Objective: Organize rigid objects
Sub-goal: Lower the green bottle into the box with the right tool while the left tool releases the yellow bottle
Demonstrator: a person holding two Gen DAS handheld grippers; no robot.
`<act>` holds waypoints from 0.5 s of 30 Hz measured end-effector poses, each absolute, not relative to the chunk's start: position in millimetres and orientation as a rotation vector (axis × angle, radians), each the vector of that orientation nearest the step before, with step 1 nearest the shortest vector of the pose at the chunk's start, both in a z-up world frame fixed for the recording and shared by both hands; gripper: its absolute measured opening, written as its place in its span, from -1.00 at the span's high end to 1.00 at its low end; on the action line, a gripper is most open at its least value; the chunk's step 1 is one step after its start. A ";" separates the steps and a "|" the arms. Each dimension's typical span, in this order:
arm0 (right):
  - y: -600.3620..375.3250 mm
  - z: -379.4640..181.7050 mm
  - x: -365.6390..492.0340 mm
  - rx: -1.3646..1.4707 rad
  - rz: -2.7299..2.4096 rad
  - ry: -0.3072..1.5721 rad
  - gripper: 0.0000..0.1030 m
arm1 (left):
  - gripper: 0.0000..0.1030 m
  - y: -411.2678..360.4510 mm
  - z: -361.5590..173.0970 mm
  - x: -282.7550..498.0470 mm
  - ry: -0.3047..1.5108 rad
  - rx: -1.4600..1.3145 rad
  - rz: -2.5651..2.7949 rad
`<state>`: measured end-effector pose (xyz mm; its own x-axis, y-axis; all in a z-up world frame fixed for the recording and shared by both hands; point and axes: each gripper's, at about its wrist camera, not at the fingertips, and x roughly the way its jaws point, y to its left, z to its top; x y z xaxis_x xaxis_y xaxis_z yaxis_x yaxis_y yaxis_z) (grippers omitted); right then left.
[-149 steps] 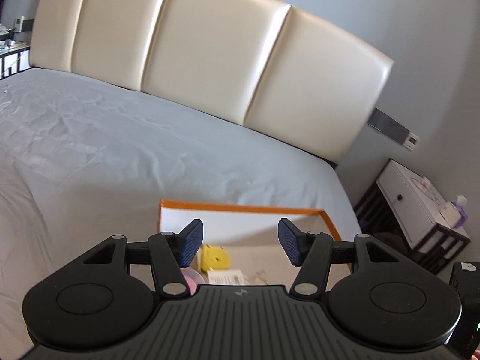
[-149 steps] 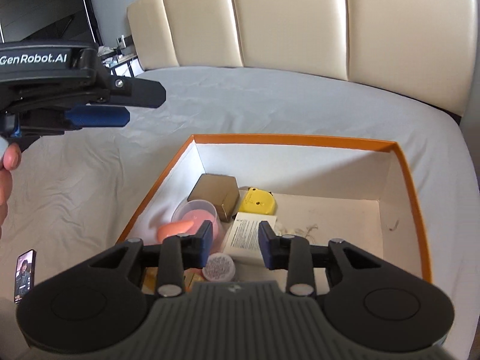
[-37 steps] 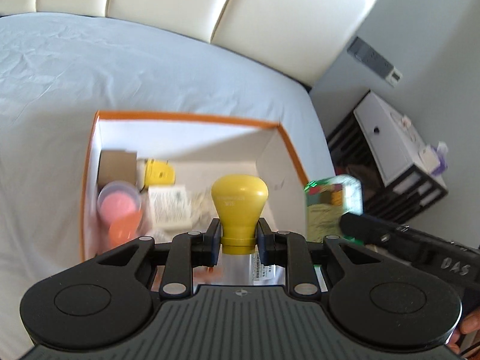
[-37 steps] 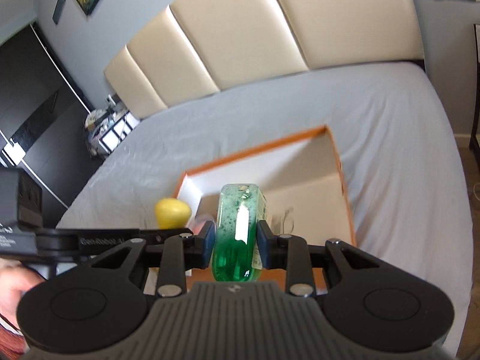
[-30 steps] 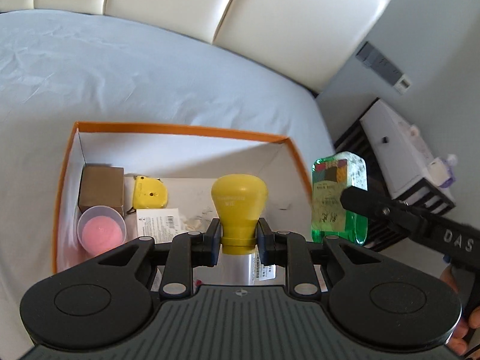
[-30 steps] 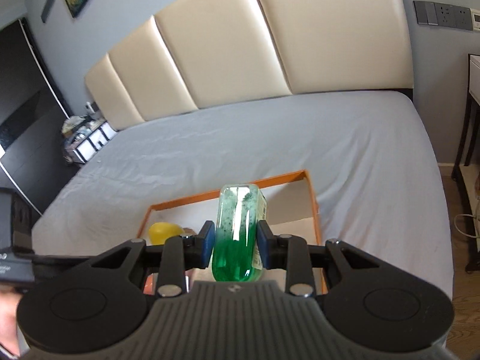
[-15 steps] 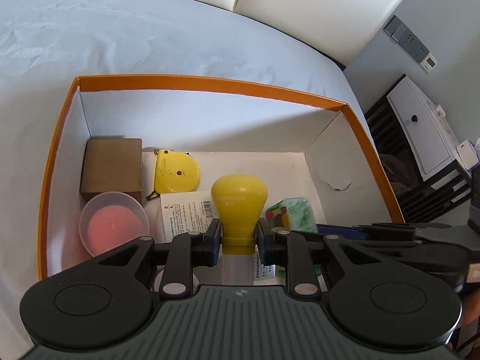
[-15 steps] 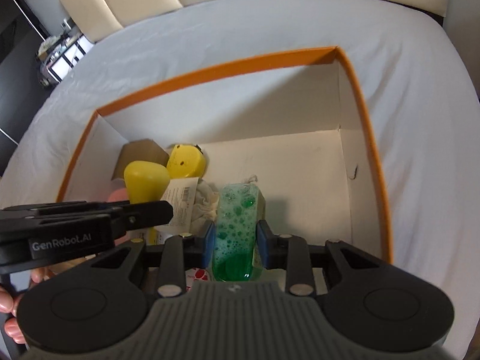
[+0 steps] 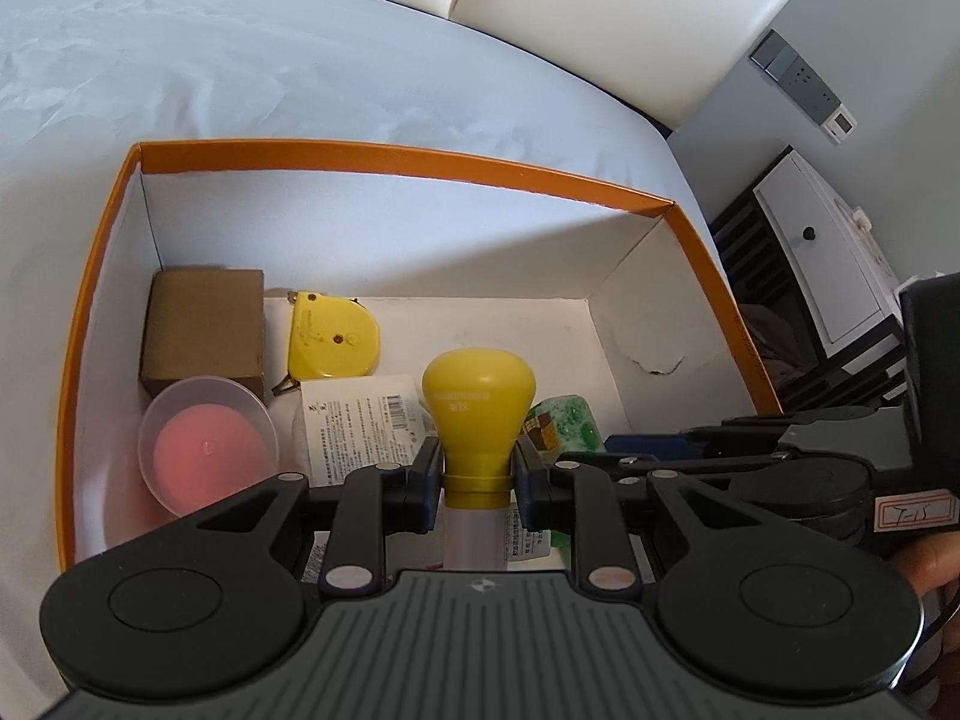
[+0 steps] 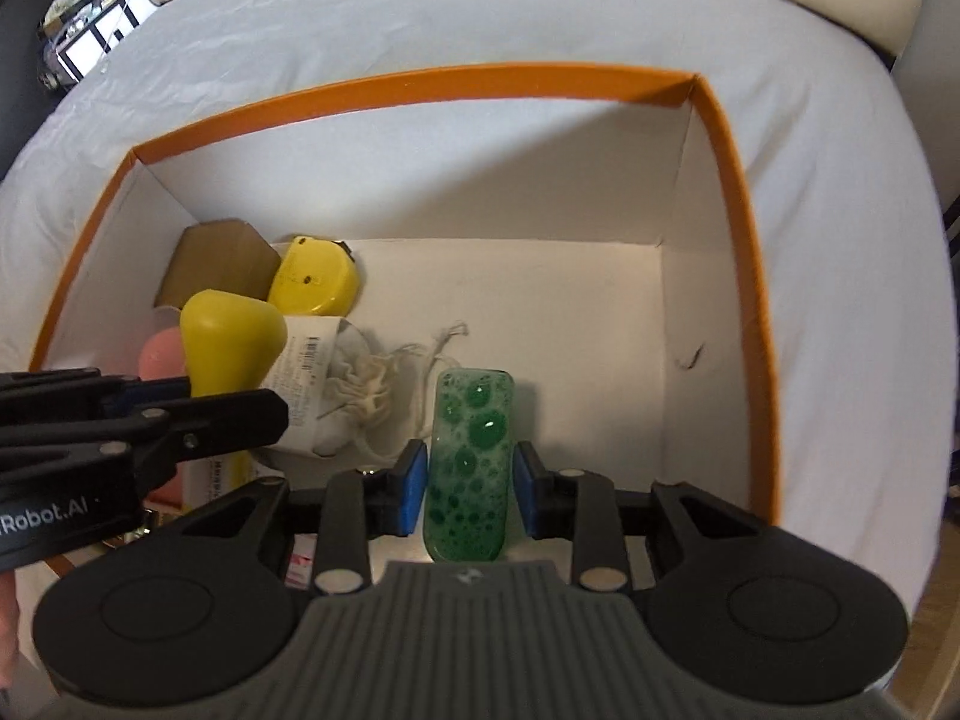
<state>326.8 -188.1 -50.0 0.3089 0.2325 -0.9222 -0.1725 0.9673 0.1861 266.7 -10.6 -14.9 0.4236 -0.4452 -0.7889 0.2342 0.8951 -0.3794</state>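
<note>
1. Left claw (image 9: 474, 483): clamped narrowly on the neck of a yellow-capped, bulb-topped translucent plastic bottle (image 9: 478, 399), held tilted over the near part of the box; its lower body is hidden behind the claw.
2. Right claw (image 10: 469, 489): closed on a clear plastic bottle of foamy green liquid (image 10: 471, 462), base pointing into the box, low over the floor near the middle. Whether it rests on the floor I cannot tell.
3. Container: orange-rimmed white cardboard box (image 9: 384, 153) sitting on a bed with a pale grey sheet (image 9: 180, 78); the right half of its floor is bare.
4. Already inside, along the left: brown cardboard carton (image 9: 201, 327), yellow tape measure (image 9: 332, 341), lidded clear tub of pink contents (image 9: 207, 450), white printed packet (image 9: 360, 420), small cloth drawstring pouch (image 10: 360, 387).
5. Surroundings: cream padded headboard (image 9: 630, 12), white bedside cabinet (image 9: 822, 258).
6. Risk, crowding: the two claws sit just beside each other; in my judgement, opening either could knock the other's bottle.
7. Risk, tipping: released at a tilt, the green bottle may roll onto the pouch, and foam suggests liquid that could leak if the cap is loose.
8. Risk, landing: the yellow-capped bottle hangs above the packet and would likely settle unevenly there.
</note>
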 end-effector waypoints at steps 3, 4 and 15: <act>-190.7 -46.1 322.4 0.021 0.270 1.214 0.43 | 0.48 -12.2 -15.0 265.1 1.053 -0.222 -0.431; -189.2 -44.3 320.3 -0.002 0.267 1.204 0.43 | 0.48 -13.0 -14.8 264.3 1.053 -0.221 -0.431; -183.3 -53.3 312.2 -0.233 0.273 1.188 1.00 | 0.48 -21.7 -17.9 264.4 1.074 -0.243 -0.469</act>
